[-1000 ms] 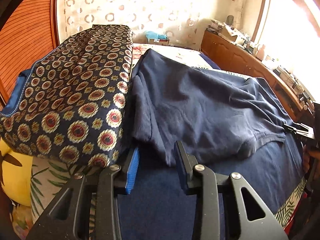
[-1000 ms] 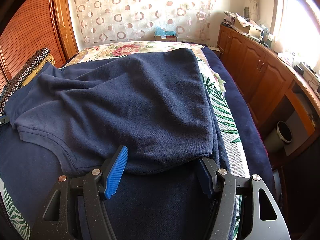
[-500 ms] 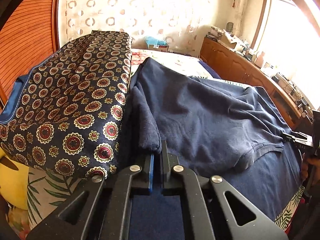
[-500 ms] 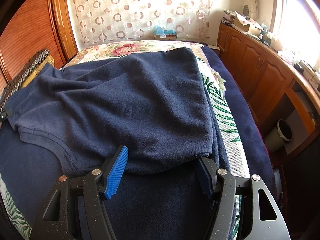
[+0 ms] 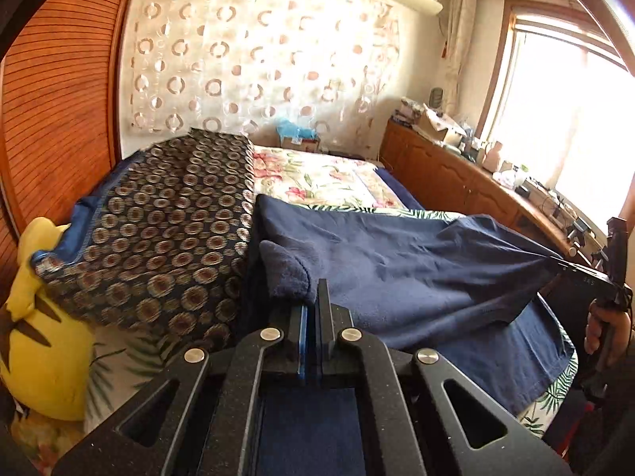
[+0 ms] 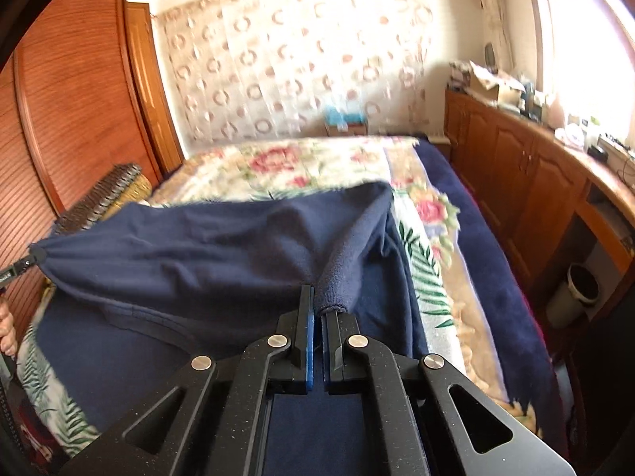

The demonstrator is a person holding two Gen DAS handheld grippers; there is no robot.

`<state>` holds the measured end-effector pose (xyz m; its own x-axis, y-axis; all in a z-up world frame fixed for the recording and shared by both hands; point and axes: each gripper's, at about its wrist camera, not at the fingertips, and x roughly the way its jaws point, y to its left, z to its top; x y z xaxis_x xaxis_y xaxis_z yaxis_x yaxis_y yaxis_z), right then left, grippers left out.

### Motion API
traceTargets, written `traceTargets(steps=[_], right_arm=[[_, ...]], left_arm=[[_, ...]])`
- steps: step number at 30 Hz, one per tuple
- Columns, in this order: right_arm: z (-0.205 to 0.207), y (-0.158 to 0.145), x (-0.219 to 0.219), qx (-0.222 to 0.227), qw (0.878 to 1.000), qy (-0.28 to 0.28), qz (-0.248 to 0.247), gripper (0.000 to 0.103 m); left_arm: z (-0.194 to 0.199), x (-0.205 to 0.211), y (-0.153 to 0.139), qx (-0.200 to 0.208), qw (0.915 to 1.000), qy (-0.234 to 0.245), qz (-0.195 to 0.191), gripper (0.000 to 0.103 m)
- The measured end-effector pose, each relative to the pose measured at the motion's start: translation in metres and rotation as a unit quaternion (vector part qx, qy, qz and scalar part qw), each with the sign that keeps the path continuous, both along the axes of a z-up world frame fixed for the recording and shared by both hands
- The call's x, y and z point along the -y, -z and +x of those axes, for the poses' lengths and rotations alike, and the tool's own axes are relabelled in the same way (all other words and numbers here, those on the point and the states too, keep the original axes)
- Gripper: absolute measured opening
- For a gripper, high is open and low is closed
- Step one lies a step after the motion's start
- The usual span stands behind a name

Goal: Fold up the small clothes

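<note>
Both grippers clamped on navy shirt [image 5: 397, 273]: left gripper [image 5: 313, 309] pinches one corner, right gripper [image 6: 317, 309] the other. Shirt hangs stretched over the bed's [image 6: 317, 162] near edge. Risk: thin bunched pinch slips out, or uneven pull skews the fold.

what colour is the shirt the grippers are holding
Dark navy blue, plain with no print. The shirt shows best in the right wrist view.
</note>
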<state>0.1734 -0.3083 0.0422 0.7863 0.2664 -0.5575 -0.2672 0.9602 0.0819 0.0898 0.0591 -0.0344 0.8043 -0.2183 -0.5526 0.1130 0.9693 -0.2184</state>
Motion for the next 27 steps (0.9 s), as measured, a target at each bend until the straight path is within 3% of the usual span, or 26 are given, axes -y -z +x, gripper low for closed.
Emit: traceTargets(steps=[6, 14, 24, 27], right_arm=[[-0.045, -0.014, 0.007, 0.021, 1.000, -0.022, 0.006, 0.002], [-0.091, -0.007, 0.025, 0.009, 0.999, -0.036, 0.007, 0.002], [-0.080, 0.039, 0.020, -0.068, 0.997, -0.026, -0.021, 0.002], [-0.078, 0.040, 0.021, -0.071, 0.997, -0.018, -0.031, 0.012]], left_arm=[[-0.031, -0.010, -0.004, 0.005, 0.9998, 0.005, -0.019, 0.003], [-0.052, -0.020, 0.012, -0.012, 0.9998, -0.002, -0.016, 0.003], [-0.046, -0.016, 0.048, -0.066, 0.9974, -0.017, 0.021, 0.003], [-0.047, -0.014, 0.051, -0.070, 0.9971, -0.014, 0.025, 0.007]])
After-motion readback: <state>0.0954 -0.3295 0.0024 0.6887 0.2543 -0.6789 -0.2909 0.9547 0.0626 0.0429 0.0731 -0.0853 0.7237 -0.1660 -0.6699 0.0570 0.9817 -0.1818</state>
